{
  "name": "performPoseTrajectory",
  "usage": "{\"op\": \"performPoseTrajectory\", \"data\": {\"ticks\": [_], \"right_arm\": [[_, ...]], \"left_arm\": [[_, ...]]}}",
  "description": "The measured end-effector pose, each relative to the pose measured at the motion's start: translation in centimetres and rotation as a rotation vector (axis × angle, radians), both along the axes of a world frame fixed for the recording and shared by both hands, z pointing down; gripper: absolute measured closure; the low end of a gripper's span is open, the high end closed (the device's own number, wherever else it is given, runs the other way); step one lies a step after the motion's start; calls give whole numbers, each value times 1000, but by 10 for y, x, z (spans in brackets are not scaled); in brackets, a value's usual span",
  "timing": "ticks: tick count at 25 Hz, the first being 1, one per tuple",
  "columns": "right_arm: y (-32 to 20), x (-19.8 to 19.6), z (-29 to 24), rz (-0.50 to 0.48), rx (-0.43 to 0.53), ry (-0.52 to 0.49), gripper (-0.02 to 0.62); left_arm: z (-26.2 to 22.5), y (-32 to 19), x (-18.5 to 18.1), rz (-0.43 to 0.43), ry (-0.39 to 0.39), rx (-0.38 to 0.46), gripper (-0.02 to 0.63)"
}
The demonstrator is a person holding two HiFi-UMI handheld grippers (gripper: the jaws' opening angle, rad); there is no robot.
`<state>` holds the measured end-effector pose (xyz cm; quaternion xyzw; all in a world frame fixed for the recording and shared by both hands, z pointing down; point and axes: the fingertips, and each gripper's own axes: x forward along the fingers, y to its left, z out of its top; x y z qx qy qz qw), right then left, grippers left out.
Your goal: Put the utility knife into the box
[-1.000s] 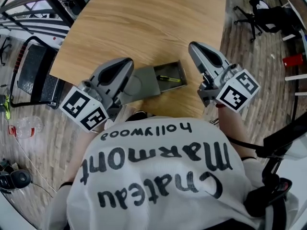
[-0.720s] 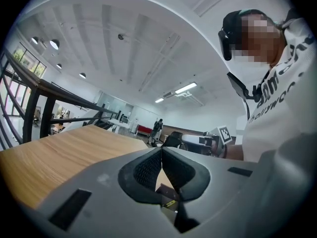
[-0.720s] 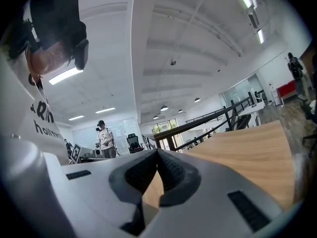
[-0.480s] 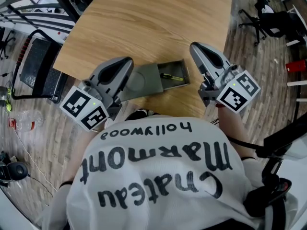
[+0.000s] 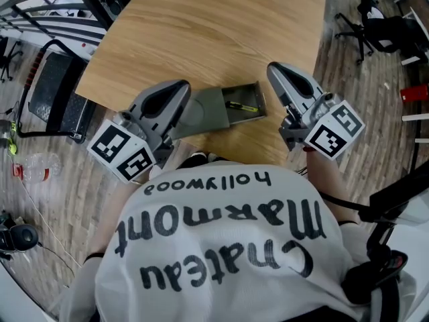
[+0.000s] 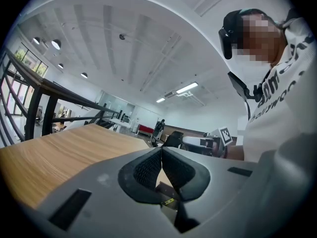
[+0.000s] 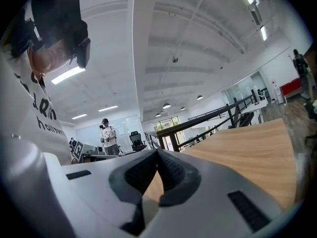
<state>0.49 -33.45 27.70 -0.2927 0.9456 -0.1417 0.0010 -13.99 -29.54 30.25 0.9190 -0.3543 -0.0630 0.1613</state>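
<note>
A grey box (image 5: 216, 110) lies near the front edge of the wooden table (image 5: 214, 39), its tray end uncovered. Inside that tray rests the utility knife (image 5: 241, 106), dark with a yellow stripe. My left gripper (image 5: 179, 88) hovers over the box's left, covered end with its jaws shut and nothing between them. In the left gripper view a bit of the knife (image 6: 168, 201) shows below the shut left gripper (image 6: 161, 150). My right gripper (image 5: 275, 69) is held just right of the box, also shut and empty. The right gripper (image 7: 157, 152) points across the tabletop (image 7: 242, 148).
A black chair (image 5: 50, 102) stands left of the table and an office chair (image 5: 379, 29) at the far right. A plastic bottle (image 5: 30, 166) and cables lie on the wooden floor. A person (image 7: 106, 135) stands in the distance in the right gripper view.
Both grippers and the box have hardly moved; the view has shifted slightly, with the grippers a touch further right.
</note>
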Motion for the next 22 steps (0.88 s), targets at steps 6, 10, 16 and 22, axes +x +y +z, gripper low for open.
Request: {"op": "performPoseTrajectory", "data": {"ticks": [6,10,16,22], "right_arm": [[1,-3,2,-19,-18,-2,586],[2,-6,0,-34,-18,4,586],[1,-8,2,-46,-19,13,586],[2,-9,6,-50,-24,19,586]], "left_arm": [[-1,0,0,1,-2,-2,597],[-4,1,-1,-1,-7,0,597],[-6,0,-3,-12,-11,4,597],[-4,1,-4,-13,-6,-2,597]]}}
